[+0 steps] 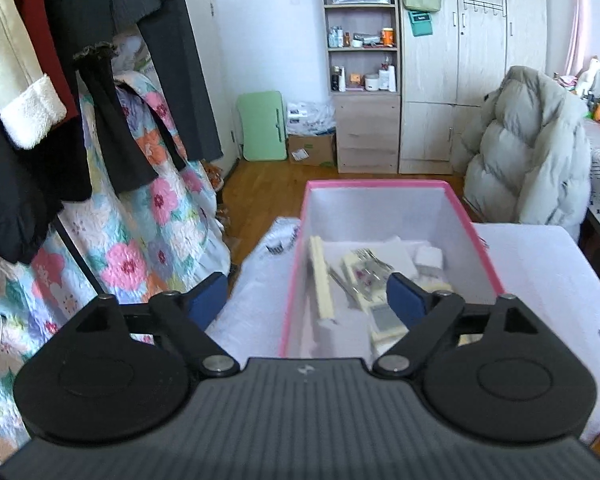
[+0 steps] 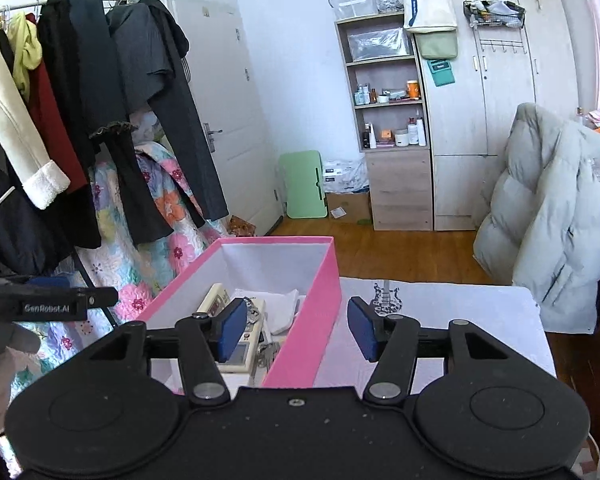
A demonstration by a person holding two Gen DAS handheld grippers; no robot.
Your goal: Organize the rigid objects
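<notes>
Pink-walled rectangular box (image 2: 308, 316), lower centre, white inside, holds what may be a remote (image 2: 240, 344). Left gripper (image 1: 306, 300) and right gripper (image 2: 298, 330) both spread, empty.

White walls and a wooden floor (image 2: 412, 256). A pale wardrobe (image 2: 496, 100) stands beside an open shelf unit (image 2: 384, 120); a white door (image 2: 228, 128) sits behind the clothes rack (image 2: 80, 120). Soft daylight.

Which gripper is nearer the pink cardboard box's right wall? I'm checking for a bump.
Right. The right gripper straddles the pink cardboard box wall; the left gripper hangs over its left wall.
</notes>
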